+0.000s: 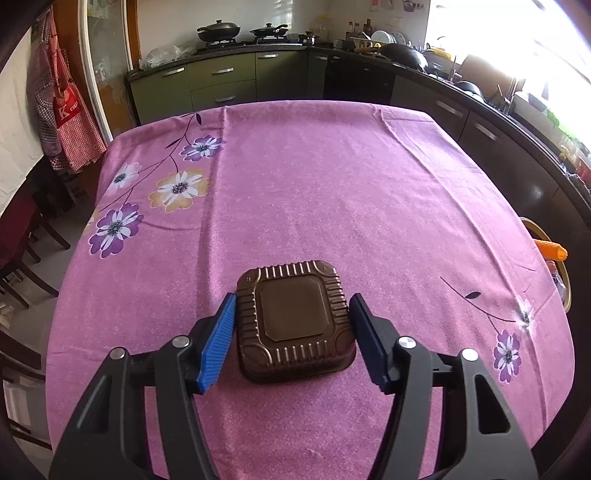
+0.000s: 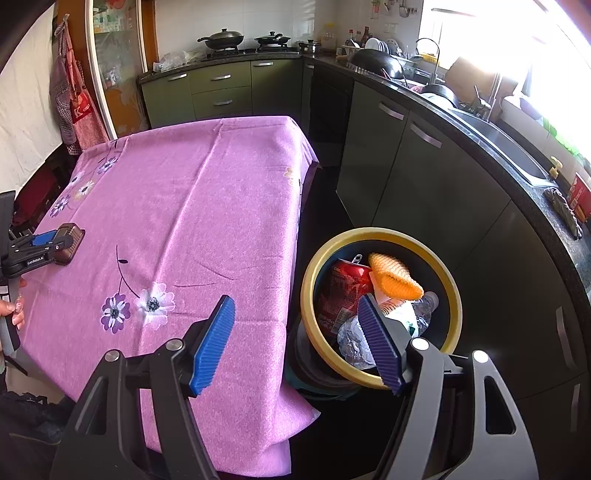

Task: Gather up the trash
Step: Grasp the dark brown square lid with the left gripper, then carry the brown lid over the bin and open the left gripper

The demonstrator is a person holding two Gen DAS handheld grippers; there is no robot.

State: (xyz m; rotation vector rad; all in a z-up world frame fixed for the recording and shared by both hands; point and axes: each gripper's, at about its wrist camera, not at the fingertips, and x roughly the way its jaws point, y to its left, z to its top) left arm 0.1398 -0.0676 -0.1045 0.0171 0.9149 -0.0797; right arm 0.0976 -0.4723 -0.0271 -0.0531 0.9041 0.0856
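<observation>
Pink floral cloth covers the tabletop point(image 1: 332, 192), where the left claw point(image 1: 293, 334) brackets the brown ribbed tray point(image 1: 293, 319) at six o'clock, pads seemingly just touching its slanted walls, so it may slip; the right claw point(image 2: 295, 343) hangs released.

A pink tablecloth point(image 1: 314, 192) printed with purple, white and tan flowers covers the counter point(image 2: 177, 206), its edge hanging down at the near corner. Behind it run green cabinet fronts point(image 1: 221, 85) with metal handles under a dark worktop. Two black lidded pans point(image 1: 218, 29) sit on the stove (a smaller pot stands beside them). A dish rack with plates point(image 2: 380, 46) stands near the sink point(image 2: 498, 140). A red checked apron point(image 1: 70, 110) hangs by the glass door point(image 2: 118, 62).
</observation>
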